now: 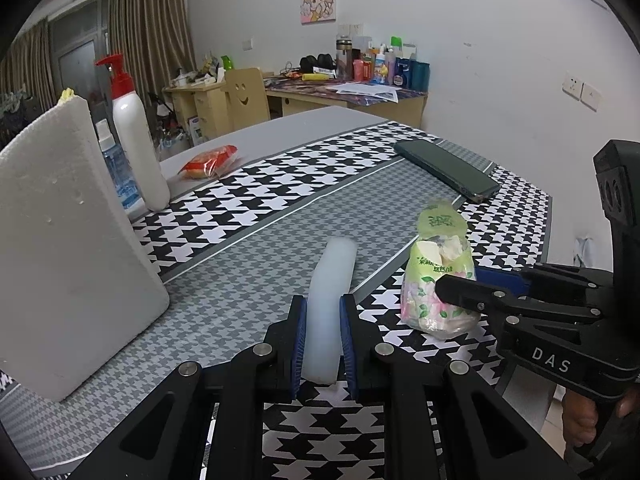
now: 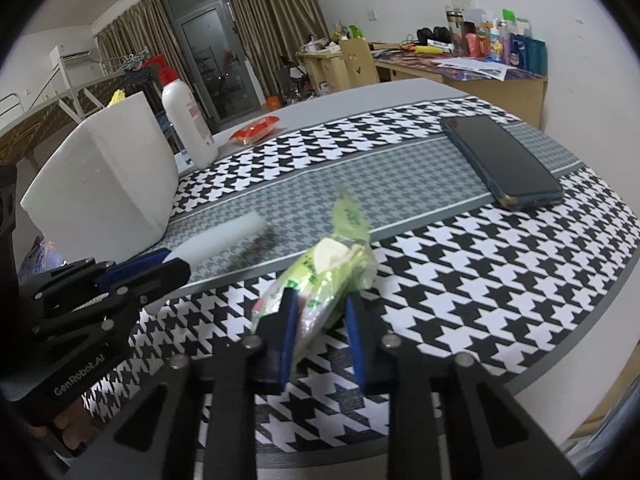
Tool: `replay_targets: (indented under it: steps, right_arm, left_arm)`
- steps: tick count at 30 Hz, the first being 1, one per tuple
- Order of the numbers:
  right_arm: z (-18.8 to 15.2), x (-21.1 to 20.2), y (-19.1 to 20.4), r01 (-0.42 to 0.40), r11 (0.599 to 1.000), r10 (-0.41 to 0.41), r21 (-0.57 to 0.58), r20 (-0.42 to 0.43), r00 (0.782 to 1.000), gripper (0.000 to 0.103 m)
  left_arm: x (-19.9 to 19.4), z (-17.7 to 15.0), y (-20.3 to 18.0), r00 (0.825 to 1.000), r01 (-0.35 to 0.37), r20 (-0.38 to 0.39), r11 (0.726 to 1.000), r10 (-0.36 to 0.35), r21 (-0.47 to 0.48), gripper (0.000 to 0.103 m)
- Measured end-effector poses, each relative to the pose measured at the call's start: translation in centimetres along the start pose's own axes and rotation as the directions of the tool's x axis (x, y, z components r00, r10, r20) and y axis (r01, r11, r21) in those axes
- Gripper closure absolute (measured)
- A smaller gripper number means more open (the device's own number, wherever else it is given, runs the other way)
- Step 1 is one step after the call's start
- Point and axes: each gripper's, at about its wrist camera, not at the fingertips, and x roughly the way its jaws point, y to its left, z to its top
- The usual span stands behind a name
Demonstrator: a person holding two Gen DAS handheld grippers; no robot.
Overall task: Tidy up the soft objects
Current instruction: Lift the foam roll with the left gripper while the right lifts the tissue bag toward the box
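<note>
Houndstooth tabletop point(image 1: 280, 184) bearing two soft objects: left gripper point(image 1: 323, 334) clamped on white foam roll point(image 1: 332, 280), right gripper point(image 2: 322, 320) closed around green-printed plastic bag point(image 2: 320, 280) alongside.

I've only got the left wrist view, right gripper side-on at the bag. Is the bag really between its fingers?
Observer: Yes. In the right wrist view, the bag sits between the blue pads of the right gripper, which seem to press it from both sides.
Operator: How does my left grip look from the side?
Observer: The left gripper holds the tube near one end. The far end seems raised, with a shadow on the cloth under it.
Operator: Anything left of the curtains?
Observer: A white air conditioner on the wall.
</note>
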Motion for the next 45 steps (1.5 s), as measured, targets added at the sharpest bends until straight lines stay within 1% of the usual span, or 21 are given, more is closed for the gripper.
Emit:
replay_targets:
  steps: [2,6,8,10,14,22,31,35,39,41,45]
  right_arm:
    - [0.1,-0.3,0.1,0.001,1.0,-0.001,0.0,0.013,1.0,0.08]
    - [0.3,-1.0,0.2,0.001,1.0,-0.001,-0.002,0.032,0.999,0.081]
    - [0.4,-1.4,0.3,0.004,1.0,-0.004,-0.005,0.041,0.999,0.085]
    - [0.4,-1.8,0.5,0.006,1.0,-0.005,-0.012,0.052,0.999,0.086]
    - [0.4,-2.0,0.7,0.011,1.0,-0.009,-0.026,0.055,0.998,0.089]
    - [0.7,-3.0,1.4,0.01,0.999,-0.006,-0.044,0.088,0.996,0.09]
    - [1.4,-4.3,2.6,-0.007,0.996,0.018,-0.083,0.132,0.991,0.09]
    - [1.7,-4.4,3.0,-0.009,0.995,0.022,-0.096,0.141,0.99,0.09]
    - [2.0,-4.5,3.5,-0.008,0.994,0.024,-0.11,0.149,0.989,0.09]
    - [2.2,-4.7,3.8,-0.008,0.992,0.027,-0.123,0.16,0.987,0.09]
    - [2.6,-5.1,4.3,-0.018,0.99,0.043,-0.137,0.176,0.983,0.09]
  left_arm:
    - [-0.2,0.0,0.0,1.0,-0.003,0.004,1.0,0.003,0.001,0.085]
    - [-0.7,0.1,0.1,1.0,-0.008,0.016,1.0,0.008,-0.003,0.085]
    - [-1.1,0.1,0.2,1.0,-0.01,0.025,1.0,0.011,-0.007,0.085]
    - [-1.4,0.1,0.3,0.999,-0.01,0.032,1.0,0.011,-0.009,0.085]
    - [-1.8,0.0,0.5,0.999,-0.018,0.042,1.0,0.019,-0.012,0.085]
    - [-3.1,0.0,0.9,0.997,-0.034,0.072,0.999,0.036,-0.021,0.085]
    - [-5.2,-0.1,1.1,0.992,-0.054,0.111,0.998,0.055,-0.016,0.085]
    - [-5.9,0.1,1.3,0.992,-0.039,0.116,0.999,0.041,-0.016,0.085]
    - [-6.5,0.2,1.3,0.99,-0.056,0.126,0.998,0.057,-0.005,0.085]
    - [-6.8,0.2,1.4,0.988,-0.077,0.134,0.997,0.076,0.001,0.085]
    - [-7.3,0.5,1.7,0.986,-0.08,0.145,0.997,0.08,-0.009,0.085]
